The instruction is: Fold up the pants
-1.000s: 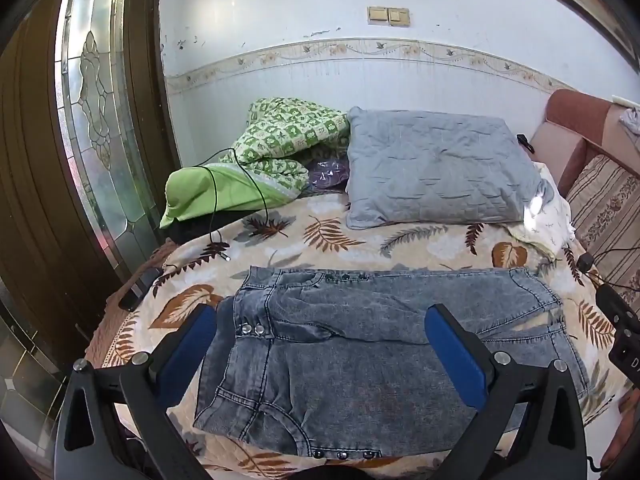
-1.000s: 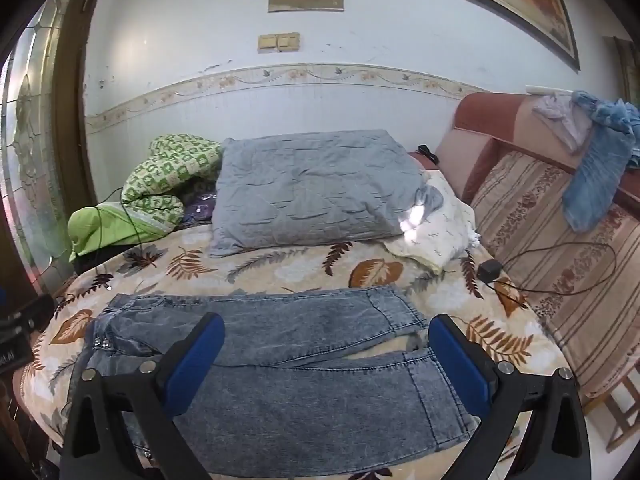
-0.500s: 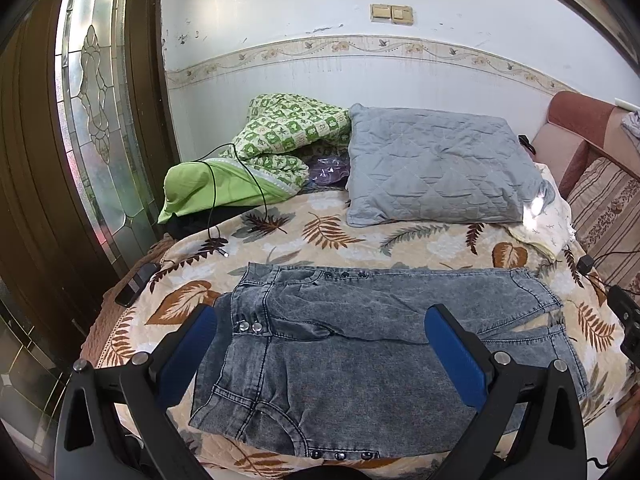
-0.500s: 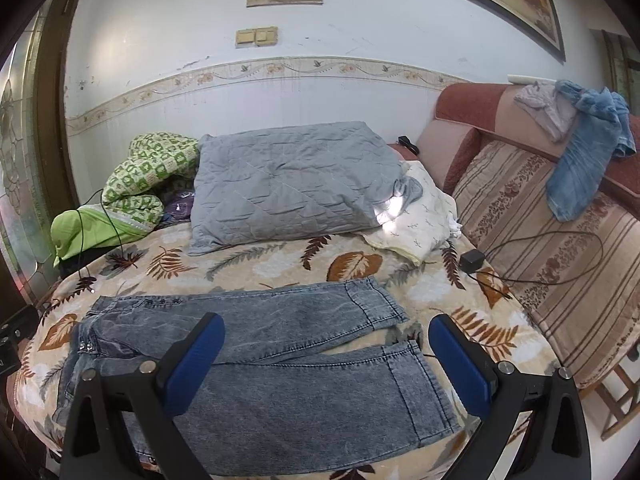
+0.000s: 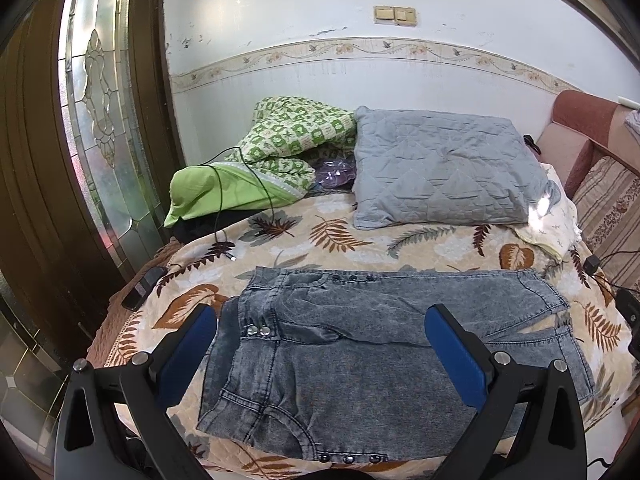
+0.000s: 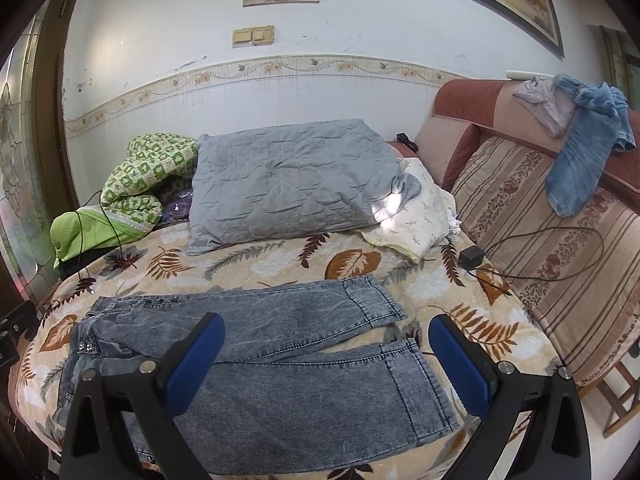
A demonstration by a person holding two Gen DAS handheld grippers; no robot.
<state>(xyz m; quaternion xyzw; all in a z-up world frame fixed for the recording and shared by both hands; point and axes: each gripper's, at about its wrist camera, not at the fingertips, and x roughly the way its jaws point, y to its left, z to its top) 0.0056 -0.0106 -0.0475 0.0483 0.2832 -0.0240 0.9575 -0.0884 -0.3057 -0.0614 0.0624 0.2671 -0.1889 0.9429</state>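
Note:
Grey acid-wash jeans (image 5: 360, 352) lie flat across the leaf-print bed cover (image 5: 420, 248), waist to the left, both legs running right. They also show in the right wrist view (image 6: 288, 344), the two leg hems (image 6: 416, 384) spread slightly apart. My left gripper (image 5: 320, 352) is open and empty, held above the waist end. My right gripper (image 6: 326, 360) is open and empty, held above the leg end.
A grey quilted pillow (image 5: 440, 172) and a green blanket pile (image 5: 276, 160) with a black cable lie at the back of the bed. A striped sofa (image 6: 560, 240) stands at the right with a charger (image 6: 472, 258) and blue clothes (image 6: 580, 160). A glass door (image 5: 100, 120) is on the left.
Both grippers have pulled back and risen a little, so more of the bed and the jeans shows. The jeans have not moved.

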